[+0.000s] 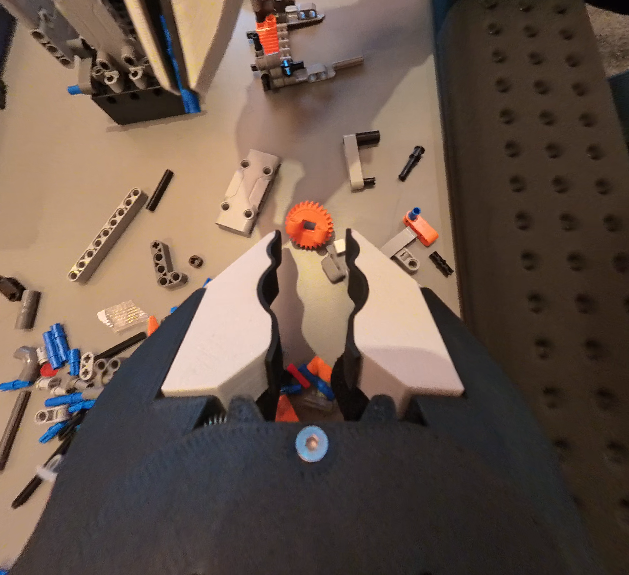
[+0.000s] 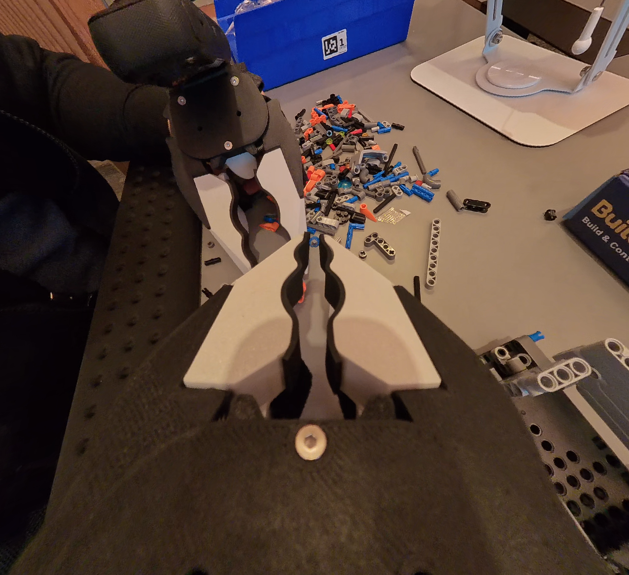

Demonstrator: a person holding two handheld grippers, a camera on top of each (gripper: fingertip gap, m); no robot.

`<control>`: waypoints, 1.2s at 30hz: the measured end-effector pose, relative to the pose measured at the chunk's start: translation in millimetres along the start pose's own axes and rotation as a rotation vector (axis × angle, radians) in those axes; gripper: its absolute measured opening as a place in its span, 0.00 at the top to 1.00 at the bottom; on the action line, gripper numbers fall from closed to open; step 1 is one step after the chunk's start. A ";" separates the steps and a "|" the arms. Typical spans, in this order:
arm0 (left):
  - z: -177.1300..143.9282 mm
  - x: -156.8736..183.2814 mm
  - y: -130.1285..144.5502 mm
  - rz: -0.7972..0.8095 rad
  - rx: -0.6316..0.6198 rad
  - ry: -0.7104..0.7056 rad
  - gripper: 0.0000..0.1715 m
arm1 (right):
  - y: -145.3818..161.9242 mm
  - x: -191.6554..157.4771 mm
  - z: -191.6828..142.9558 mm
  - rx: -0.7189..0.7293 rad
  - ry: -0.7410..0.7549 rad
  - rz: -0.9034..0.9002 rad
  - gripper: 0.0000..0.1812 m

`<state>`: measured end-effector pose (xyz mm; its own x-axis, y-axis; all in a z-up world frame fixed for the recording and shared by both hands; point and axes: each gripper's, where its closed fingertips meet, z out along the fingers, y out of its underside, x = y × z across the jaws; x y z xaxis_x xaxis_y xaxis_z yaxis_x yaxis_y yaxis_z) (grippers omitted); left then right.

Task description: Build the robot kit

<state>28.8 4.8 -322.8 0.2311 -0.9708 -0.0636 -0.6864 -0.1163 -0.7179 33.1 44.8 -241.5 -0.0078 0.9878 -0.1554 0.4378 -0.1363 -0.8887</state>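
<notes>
While its jaws gape, left tool [image 1: 313, 235] nears orange gear [image 1: 309, 223] | right tool [image 2: 315, 239] nearly closed

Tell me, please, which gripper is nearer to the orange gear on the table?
Left. The left gripper hangs open just short of the orange gear; the right gripper sits farther off, nearly shut.

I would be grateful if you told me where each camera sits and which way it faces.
Left wrist view: behind the left claw, looking down at the table and an orange gear; its own open fingers show.
Right wrist view: behind the right claw, facing a parts pile and blue bin; the left claw and gloved hand show.
Shared: the long grey beam.
</notes>
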 end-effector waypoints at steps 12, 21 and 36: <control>8.5 -6.2 1.4 -0.015 -0.027 -0.042 0.85 | 7.6 -1.8 2.2 -0.037 0.002 -0.014 0.98; -1.3 -20.5 2.7 -0.143 0.018 -0.043 0.85 | 33.4 -11.5 12.4 -0.127 -0.031 -0.025 0.98; -25.1 -27.0 -20.7 -0.221 0.210 -0.019 0.85 | 32.4 -19.3 21.8 -0.091 -0.057 -0.045 0.98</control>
<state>19.4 28.2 -288.8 0.3734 -0.9224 0.0989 -0.4610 -0.2770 -0.8431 27.8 19.6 -276.6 -0.0793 0.9865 -0.1433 0.5153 -0.0825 -0.8530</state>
